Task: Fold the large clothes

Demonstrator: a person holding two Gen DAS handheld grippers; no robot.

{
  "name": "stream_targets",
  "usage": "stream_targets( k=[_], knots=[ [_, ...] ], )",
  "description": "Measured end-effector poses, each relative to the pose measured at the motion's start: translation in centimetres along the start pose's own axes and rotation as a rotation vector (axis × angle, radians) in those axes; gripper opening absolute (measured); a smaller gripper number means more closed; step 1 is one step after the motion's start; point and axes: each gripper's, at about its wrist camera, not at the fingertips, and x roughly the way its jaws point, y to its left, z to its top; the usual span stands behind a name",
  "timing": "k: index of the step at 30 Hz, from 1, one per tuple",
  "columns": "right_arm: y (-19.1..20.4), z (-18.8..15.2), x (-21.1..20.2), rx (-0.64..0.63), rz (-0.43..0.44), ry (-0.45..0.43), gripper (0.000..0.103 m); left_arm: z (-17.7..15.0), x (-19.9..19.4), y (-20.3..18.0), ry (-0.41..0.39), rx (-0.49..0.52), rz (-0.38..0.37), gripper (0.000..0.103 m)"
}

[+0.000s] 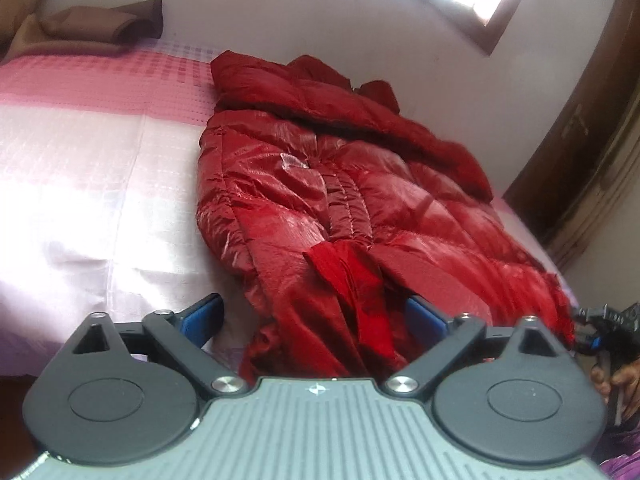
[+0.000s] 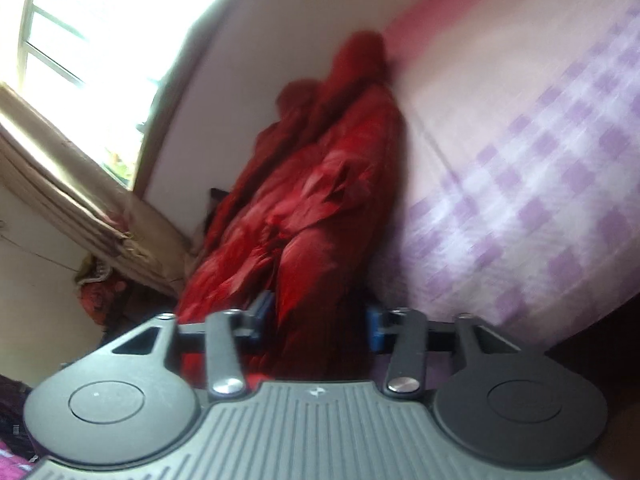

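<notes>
Covering most of the view, one bed [image 1: 80, 152] in pink-and-white checked sheet carries one red puffer jacket [image 1: 328, 184] along its wall-side edge, hem at the near edge. One brown folded cloth [image 1: 100, 24] sits at the far corner. Two grippers: left gripper [image 1: 316, 316] spread wide around the hem; right gripper [image 2: 318, 316] likewise gaping, red fabric between its fingers, unpinched.

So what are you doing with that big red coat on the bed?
A person is folding a puffy red jacket that lies spread out on the pink and white bed, with a gripper tool in each hand. The left gripper is wide open around the near hem and a dangling sleeve cuff, not pinching anything yet. The right gripper also has jacket fabric between its fingers, but that view is blurry, so whether it has a grip is unclear.
</notes>
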Motion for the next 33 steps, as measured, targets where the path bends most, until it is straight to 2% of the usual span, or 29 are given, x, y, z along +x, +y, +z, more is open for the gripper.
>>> stream_targets(
  k=[2, 3, 4, 5, 7, 10, 13, 18, 27, 31, 33],
  knots=[
    [0.4, -0.3, 0.5, -0.022, 0.007, 0.014, 0.052, 0.1, 0.5, -0.3, 0.015, 0.008, 0.004, 0.09],
    [0.6, -0.4, 0.9, -0.038, 0.01, 0.016, 0.052, 0.1, 0.6, -0.5, 0.016, 0.014, 0.005, 0.079],
    [0.8, -0.4, 1.3, -0.054, 0.007, 0.018, 0.049, 0.2, 0.7, -0.9, 0.01, 0.021, 0.009, 0.048],
    [1.2, -0.4, 1.9, -0.079, -0.006, 0.022, 0.037, 0.4, 0.9, -1.0, 0.02, 0.013, 0.019, 0.036],
    [1.6, -0.3, 2.6, -0.091, -0.017, 0.028, 0.023, 0.5, 1.0, -0.7, 0.02, -0.038, 0.033, 0.025],
    [1.6, -0.3, 2.3, -0.084, 0.001, 0.022, 0.015, 0.3, 0.1, -0.1, -0.015, -0.123, 0.025, 0.019],
    [2.3, -0.6, 1.3, -0.096, 0.019, 0.022, 0.013, -0.2, -1.1, -1.0, -0.048, -0.106, 0.047, 0.016],
    [3.5, -1.7, -0.5, -0.104, 0.051, 0.031, 0.013, -1.4, -3.2, -1.7, -0.07, -0.082, 0.059, 0.016],
    [4.8, -4.5, -4.3, -0.033, 0.141, 0.03, 0.013, -3.7, -8.1, -2.5, -0.096, -0.134, 0.034, 0.016],
    [6.5, -4.5, -6.2, -0.028, 0.222, -0.007, 0.013, -3.2, -10.1, -3.2, -0.136, -0.16, 0.008, 0.015],
    [7.7, -3.6, -7.1, -0.042, 0.255, -0.04, 0.013, -2.2, -11.2, -4.0, -0.185, -0.16, -0.004, 0.015]
  ],
)
